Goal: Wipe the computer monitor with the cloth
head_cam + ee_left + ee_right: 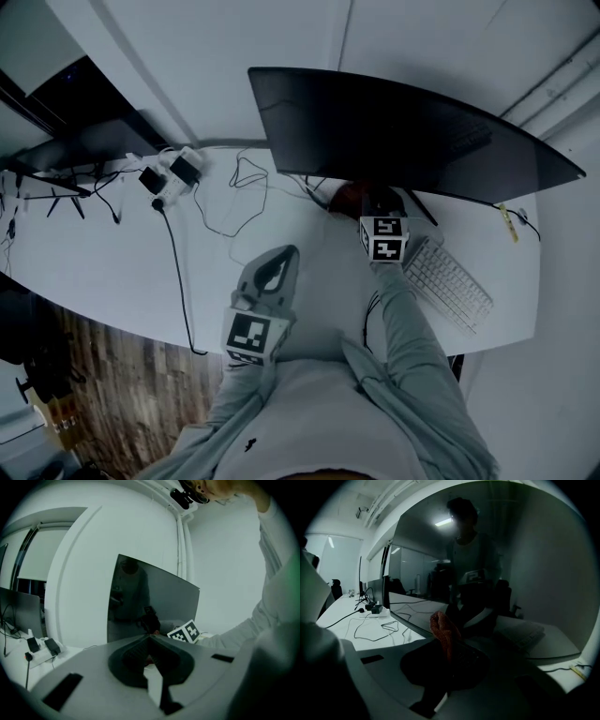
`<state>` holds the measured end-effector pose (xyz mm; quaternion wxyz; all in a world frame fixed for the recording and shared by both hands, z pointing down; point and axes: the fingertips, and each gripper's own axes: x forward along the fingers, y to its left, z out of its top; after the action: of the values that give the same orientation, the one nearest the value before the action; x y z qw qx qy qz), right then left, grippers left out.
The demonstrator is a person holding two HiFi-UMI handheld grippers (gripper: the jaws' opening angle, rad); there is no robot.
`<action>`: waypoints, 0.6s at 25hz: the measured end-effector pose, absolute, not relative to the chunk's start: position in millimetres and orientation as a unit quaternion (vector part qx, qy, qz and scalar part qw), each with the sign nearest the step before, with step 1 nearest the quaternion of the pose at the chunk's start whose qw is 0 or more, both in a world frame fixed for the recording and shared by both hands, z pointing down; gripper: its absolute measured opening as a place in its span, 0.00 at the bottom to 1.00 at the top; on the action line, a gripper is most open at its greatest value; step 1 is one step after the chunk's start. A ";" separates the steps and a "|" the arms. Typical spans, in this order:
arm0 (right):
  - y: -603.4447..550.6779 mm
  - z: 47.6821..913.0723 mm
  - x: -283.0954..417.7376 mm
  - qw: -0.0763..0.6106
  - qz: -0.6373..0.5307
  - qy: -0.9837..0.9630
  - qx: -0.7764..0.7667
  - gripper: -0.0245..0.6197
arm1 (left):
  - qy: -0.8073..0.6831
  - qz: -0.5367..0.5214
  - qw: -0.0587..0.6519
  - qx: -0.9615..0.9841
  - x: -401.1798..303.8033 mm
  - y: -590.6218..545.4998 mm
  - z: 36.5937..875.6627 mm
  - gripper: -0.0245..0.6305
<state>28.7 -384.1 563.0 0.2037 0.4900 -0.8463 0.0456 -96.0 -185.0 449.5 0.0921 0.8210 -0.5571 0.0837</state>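
A wide dark monitor stands at the back of the white desk; it fills the right gripper view as a dark reflecting screen. My right gripper is shut on a reddish-orange cloth, held close against the lower part of the screen; the cloth shows under the monitor's bottom edge. My left gripper hangs shut and empty over the desk in front of the screen, apart from it.
A white keyboard lies right of the right gripper. A power strip with plugs and loose black cables lie on the desk's left. A second dark screen stands at the far left. The desk's front edge drops to wooden floor.
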 end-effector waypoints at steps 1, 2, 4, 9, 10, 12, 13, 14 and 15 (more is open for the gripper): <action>-385.6 563.0 42.5 0.205 0.050 -0.844 0.493 0.09 | -0.555 0.084 0.092 0.822 -86.4 -186.3 449.5 0.07; -387.4 562.6 55.9 0.204 0.056 -0.842 0.497 0.09 | -0.554 0.084 0.091 0.824 -76.7 -187.7 449.9 0.07; -391.2 560.5 81.9 0.203 0.062 -0.838 0.503 0.09 | -0.550 0.083 0.090 0.826 -56.1 -190.7 451.4 0.07; -400.4 559.5 155.2 0.208 0.064 -0.826 0.521 0.09 | -0.532 0.080 0.089 0.838 4.6 -200.4 454.2 0.07; -402.5 560.3 169.4 0.208 0.066 -0.823 0.524 0.09 | -0.529 0.079 0.089 0.840 16.6 -202.8 454.8 0.07; -406.5 561.4 197.0 0.211 0.066 -0.819 0.530 0.09 | -0.524 0.077 0.089 0.844 40.1 -207.4 455.7 0.07; -408.4 561.7 210.8 0.213 0.066 -0.816 0.533 0.09 | -0.521 0.076 0.089 0.845 51.4 -209.4 456.0 0.07; -410.1 562.0 224.6 0.215 0.065 -0.813 0.537 0.09 | -0.518 0.076 0.089 0.847 62.1 -211.0 456.4 0.07; -411.8 562.3 237.9 0.216 0.065 -0.811 0.540 0.09 | -0.516 0.077 0.090 0.849 71.7 -212.3 456.9 0.07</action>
<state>237.9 -411.8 562.3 0.2161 0.5404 -0.8106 0.0650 71.7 -212.3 456.9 0.0897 0.8486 -0.5156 0.0774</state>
